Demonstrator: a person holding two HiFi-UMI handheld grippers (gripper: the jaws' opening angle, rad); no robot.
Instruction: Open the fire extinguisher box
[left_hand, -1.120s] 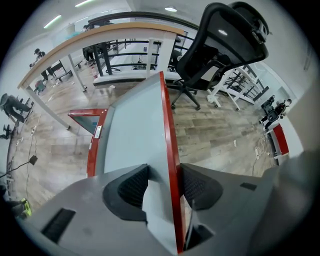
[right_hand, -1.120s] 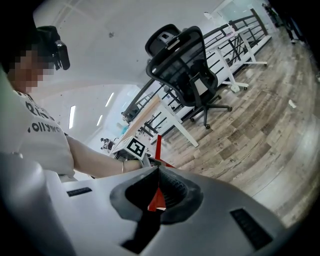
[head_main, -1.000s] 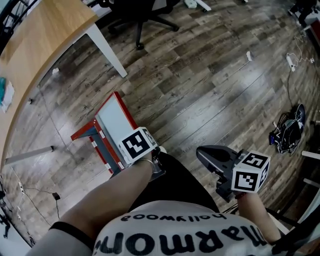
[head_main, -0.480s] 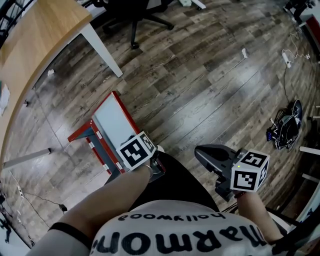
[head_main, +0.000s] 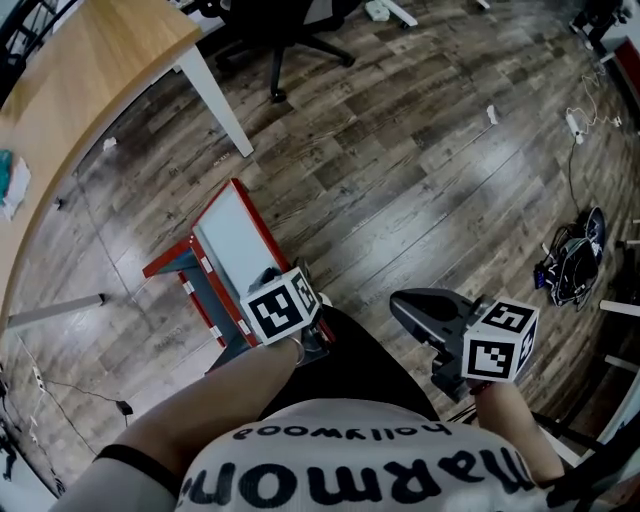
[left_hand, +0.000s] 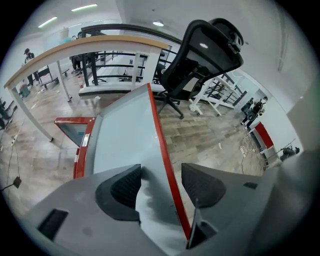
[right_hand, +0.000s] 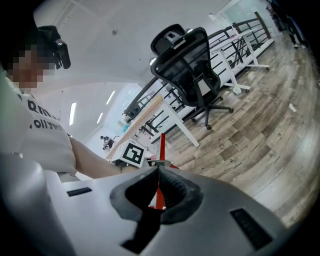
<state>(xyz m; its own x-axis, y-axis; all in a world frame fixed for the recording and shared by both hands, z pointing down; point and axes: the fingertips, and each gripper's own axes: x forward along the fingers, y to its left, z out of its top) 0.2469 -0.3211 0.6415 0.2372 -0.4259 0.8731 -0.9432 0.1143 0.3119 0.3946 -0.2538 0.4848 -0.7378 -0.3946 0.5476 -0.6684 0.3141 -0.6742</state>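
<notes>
Red fire extinguisher box (head_main: 232, 245) stands on the floor (head_main: 420, 180), inside hidden.

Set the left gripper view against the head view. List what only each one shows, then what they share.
Only the left gripper view: the left gripper's jaws stand apart, having just been opening, with the red edge of the box door between them, unclamped; also the office chair backrest.
Only the head view: the right gripper, the tangle of cables on the floor, and the person's shirt.
Both: the fire extinguisher box with its door standing open, the wooden desk, and the plank floor.
</notes>
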